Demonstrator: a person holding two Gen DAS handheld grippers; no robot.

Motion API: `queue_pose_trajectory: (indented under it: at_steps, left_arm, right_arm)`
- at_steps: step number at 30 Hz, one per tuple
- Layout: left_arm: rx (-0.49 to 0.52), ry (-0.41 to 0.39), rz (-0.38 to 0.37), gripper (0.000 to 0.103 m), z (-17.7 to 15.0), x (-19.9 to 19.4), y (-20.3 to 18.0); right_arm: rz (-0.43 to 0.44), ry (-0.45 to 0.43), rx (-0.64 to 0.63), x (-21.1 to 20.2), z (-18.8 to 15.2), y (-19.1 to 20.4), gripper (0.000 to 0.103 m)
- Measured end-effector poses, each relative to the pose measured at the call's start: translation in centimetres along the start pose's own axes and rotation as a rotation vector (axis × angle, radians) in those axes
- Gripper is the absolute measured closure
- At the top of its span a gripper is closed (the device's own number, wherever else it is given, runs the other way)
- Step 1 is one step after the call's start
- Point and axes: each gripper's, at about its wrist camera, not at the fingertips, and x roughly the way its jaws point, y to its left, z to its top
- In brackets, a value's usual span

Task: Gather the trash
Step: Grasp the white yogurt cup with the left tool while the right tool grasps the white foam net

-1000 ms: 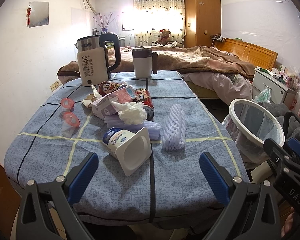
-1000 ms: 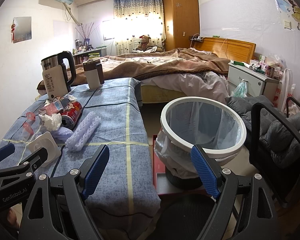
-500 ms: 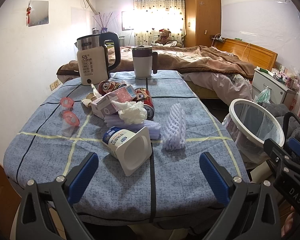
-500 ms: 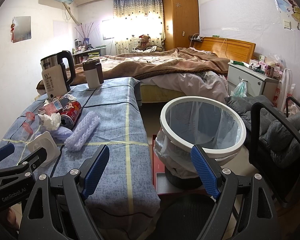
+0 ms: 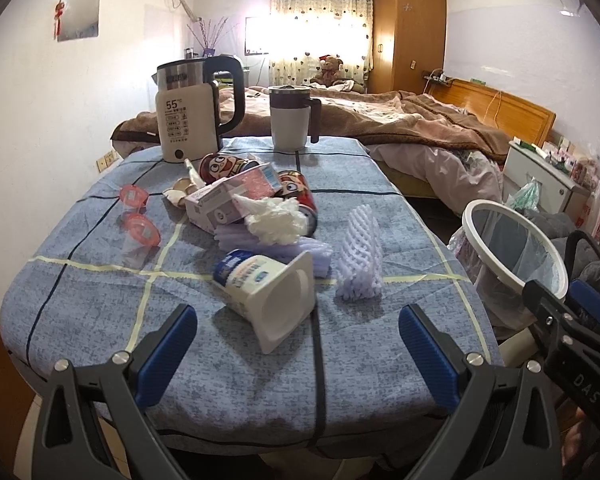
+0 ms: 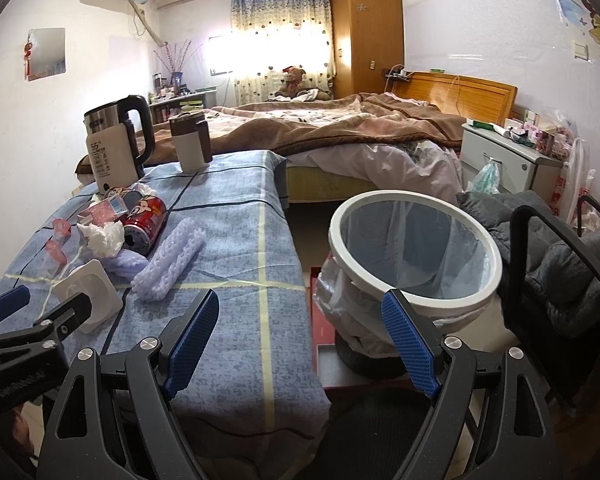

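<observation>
Both claws stand wide apart and empty: the left claw [image 5: 298, 344] hangs at the worktop's [image 5: 80, 304] near edge, the right claw [image 6: 300, 340] toward the bin [image 6: 414, 250]. The yogurt cup [image 5: 268, 294] lies tipped at 12 o'clock from the left claw, mouth toward it. It looks light, thin-walled and crushable; pinching across the rim seems safest. The foam net [image 5: 360, 256], at 1 o'clock, looks soft and springy.

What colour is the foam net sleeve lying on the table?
Pale lilac, almost white; the foam net sleeve shows best in the left wrist view.
</observation>
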Motion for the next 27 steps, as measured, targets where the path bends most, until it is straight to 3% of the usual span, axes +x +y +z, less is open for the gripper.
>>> queue_pose_trajectory:
  at_steps: [4, 8, 12, 21, 27]
  left_arm:
    - [-0.054, 0.008, -0.021, 0.001, -0.1, 0.2, 2.7]
    - [-0.073, 0.014, 0.048, 0.003, -0.4, 0.6, 5.3]
    - [-0.119, 0.027, 0.062, 0.004, -0.3, 0.9, 8.1]
    - [-0.074, 0.063, -0.069, 0.007, -0.1, 2.5, 8.2]
    - [-0.022, 0.104, -0.129, 0.012, -0.1, 4.2, 6.6]
  right_arm:
    - [0.041, -0.008, -0.016, 0.5, 0.1, 0.9, 0.019]
    - [0.105, 0.005, -0.042, 1.6, 0.2, 2.5, 0.019]
    - [0.187, 0.010, -0.093, 2.6, 0.3, 4.8, 0.019]
    - [0.289, 0.096, -0.092, 7.9, 2.0, 7.8, 0.023]
    - [0.327, 0.174, -0.099, 11.8, 3.0, 9.2, 0.036]
